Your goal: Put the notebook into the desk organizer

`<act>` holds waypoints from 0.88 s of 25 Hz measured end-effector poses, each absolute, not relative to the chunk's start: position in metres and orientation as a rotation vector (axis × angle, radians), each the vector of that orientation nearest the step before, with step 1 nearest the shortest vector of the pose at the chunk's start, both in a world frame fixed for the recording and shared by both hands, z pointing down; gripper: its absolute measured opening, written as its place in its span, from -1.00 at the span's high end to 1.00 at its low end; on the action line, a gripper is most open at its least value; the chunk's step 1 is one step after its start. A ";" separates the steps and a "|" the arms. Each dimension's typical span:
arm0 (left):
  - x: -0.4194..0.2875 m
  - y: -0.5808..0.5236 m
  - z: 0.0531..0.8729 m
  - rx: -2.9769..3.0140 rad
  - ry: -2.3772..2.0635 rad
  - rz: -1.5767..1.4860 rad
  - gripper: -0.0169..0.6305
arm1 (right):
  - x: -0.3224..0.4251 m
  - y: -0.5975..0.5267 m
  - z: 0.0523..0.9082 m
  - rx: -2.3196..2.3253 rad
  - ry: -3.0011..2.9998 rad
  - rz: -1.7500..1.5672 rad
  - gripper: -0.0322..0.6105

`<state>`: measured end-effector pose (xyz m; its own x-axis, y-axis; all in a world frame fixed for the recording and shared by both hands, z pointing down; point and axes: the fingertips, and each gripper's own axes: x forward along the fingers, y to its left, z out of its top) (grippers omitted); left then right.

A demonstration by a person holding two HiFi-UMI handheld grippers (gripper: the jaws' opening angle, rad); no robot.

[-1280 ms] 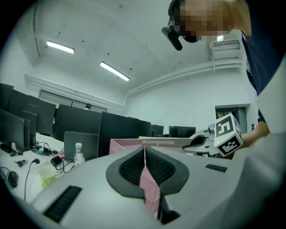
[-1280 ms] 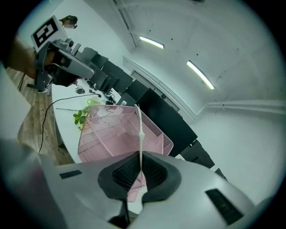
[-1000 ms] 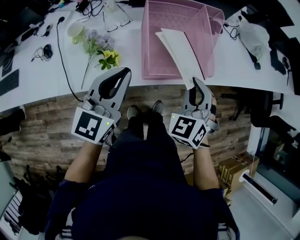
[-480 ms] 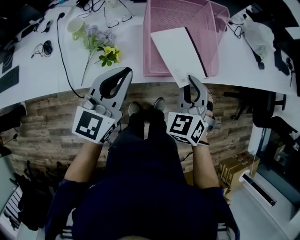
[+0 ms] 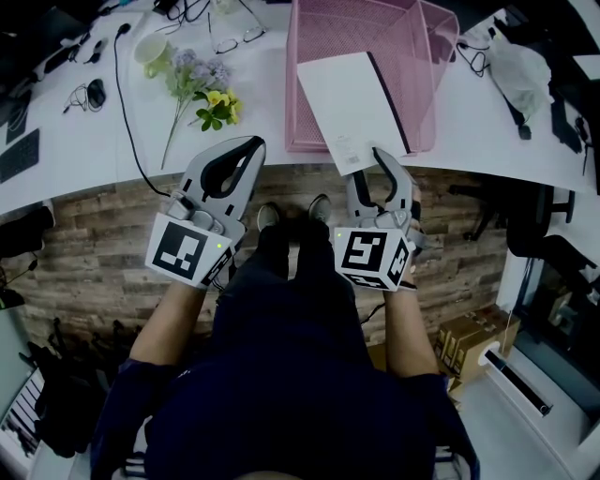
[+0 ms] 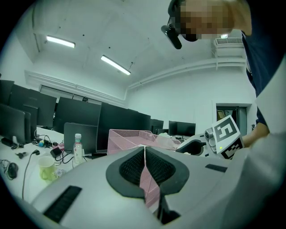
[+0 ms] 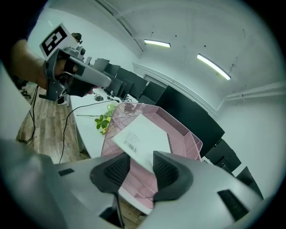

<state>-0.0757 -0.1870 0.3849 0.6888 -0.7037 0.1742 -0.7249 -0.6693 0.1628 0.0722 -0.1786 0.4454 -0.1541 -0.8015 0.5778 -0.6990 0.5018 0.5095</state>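
1. The right gripper (image 7: 142,166) has its jaws spread. They have just been opening, and the near corner of the notebook (image 5: 352,105) sits in the gap with neither pad pressing on it. From where I stand that looks like a let-go, leaving the book to its own weight.
2. The left gripper (image 6: 144,154) is pressed together on nothing and held about level near the desk's front edge, off to the left of the work. I'd guess it is simply parked, since one hand is enough for a thin book.
3. The notebook is white, with its barcode label face up and a dark spine along its right edge. It lies slanted over the front rim of the pink mesh desk organizer (image 5: 349,26), its far part inside and its near corner sticking out towards the person. That overhang is probably there because the book was pinched by that corner.
4. So it is partly in, not seated. A nudge forward would likely finish it, and until then it could slide back off the rim.
5. Further out on the white desk (image 5: 267,103), a sprig of flowers (image 5: 208,94) and a cup (image 5: 150,58) lie well apart from the organizer, clear of the book's path.
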 end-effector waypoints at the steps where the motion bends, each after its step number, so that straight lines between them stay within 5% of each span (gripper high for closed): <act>1: -0.075 -0.186 0.384 2.687 -1.150 0.138 0.84 | 0.072 -0.177 0.445 1.236 -1.904 -0.154 0.38; 22: -0.067 -0.164 0.370 2.718 -1.166 0.140 0.84 | 0.067 -0.145 0.439 1.195 -2.020 -0.119 0.21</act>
